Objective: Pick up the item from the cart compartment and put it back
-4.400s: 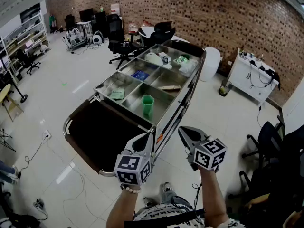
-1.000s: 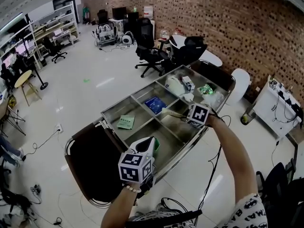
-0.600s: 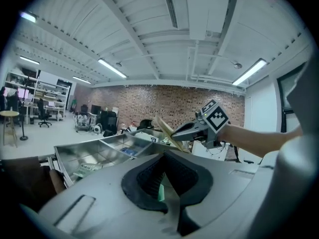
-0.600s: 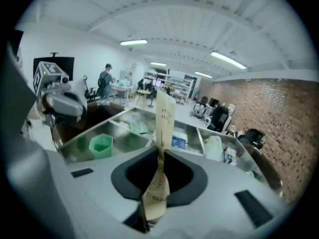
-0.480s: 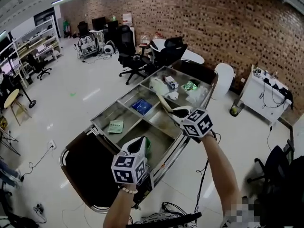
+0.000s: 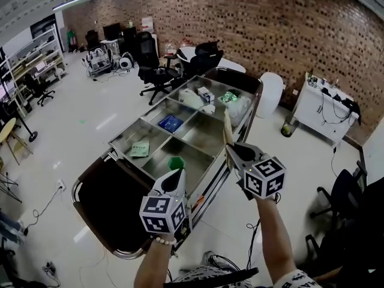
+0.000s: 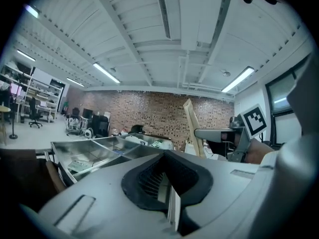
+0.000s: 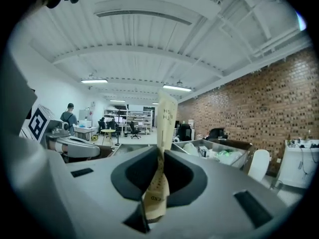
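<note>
**Head view:** steel cart [image 6: 201, 134] with open compartments and a dark fabric sling [image 6: 114, 200] at its near end.

**Right hand-held gripper** [image 6: 230, 150]: raised beside the cart's right edge, jaws just drawn closer and clamped on the lower end of a tan paper sleeve [image 6: 227, 128]. Sleeve long, narrow and printed, standing nearly upright above the right rail, outside every compartment and clear of the cart's contents. Closest compartment: the middle-right one, just left of the sleeve.

**Left hand-held gripper** [image 6: 174, 177]: jaws together on nothing, hovering over the cart's near edge, well apart from the sleeve. Just beyond its tips, a green cup [image 6: 176, 162] in the near compartment.

**Other contents:**
- green packet [image 6: 139, 149], flat in the near-left compartment
- blue packet [image 6: 170, 123], in the middle-left compartment
- at the far end, a white bundle [image 6: 191, 98], a small box [image 6: 206, 95], a green crinkled bag [image 6: 228, 97] and a clear plastic bag [image 6: 240, 108]

**Surroundings:**
- black office chairs [image 6: 150, 65], past the cart's far-left corner
- white bin [image 6: 270, 92], off the far-right corner
- white side table [image 6: 324, 107], strewn with cables, against the brick wall [image 6: 282, 23]
- shelving [image 6: 27, 65], far left
- in the right gripper view, a person [image 8: 67, 116] standing far off near the shelves
</note>
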{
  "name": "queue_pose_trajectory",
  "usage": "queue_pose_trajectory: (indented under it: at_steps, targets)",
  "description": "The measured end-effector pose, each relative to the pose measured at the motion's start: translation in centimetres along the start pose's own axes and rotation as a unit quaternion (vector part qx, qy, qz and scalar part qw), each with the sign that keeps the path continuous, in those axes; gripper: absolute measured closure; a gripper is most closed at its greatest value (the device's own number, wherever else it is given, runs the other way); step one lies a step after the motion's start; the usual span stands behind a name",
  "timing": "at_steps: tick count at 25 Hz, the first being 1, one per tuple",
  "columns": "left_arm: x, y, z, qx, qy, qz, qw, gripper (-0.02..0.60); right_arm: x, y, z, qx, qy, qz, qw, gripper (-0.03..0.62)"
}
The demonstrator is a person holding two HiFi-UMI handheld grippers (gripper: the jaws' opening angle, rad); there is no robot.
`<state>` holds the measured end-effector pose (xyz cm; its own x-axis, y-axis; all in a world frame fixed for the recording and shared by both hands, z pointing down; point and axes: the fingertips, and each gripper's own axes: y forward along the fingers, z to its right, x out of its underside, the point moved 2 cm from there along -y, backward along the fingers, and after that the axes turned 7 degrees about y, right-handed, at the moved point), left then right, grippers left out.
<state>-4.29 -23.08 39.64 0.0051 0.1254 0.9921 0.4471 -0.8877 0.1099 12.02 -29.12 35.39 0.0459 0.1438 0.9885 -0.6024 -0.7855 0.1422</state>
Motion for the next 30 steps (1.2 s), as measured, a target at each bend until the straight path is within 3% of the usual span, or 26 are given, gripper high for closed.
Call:
queue_pose_trajectory:
  at_steps: [14,24,30]
  targets:
    - [3.3,-6.7,2.4,-0.014,0.022,-0.009,0.9996,0.581,6.9,-10.0,-6.3,0.062,0.068,0.021,0.996,0.542]
    - [3.6,-7.9,3.3,0.001,0.019,-0.002,0.9998,0.581,9.8,-12.2,-7.2,0.082,0.113,0.020,0.990,0.543]
    - [3.3,-7.9,4.0,0.010,0.018,0.003,0.9998,0.580,9.3,-12.7,-7.2,0.077,0.118,0.024,0.990,0.542]
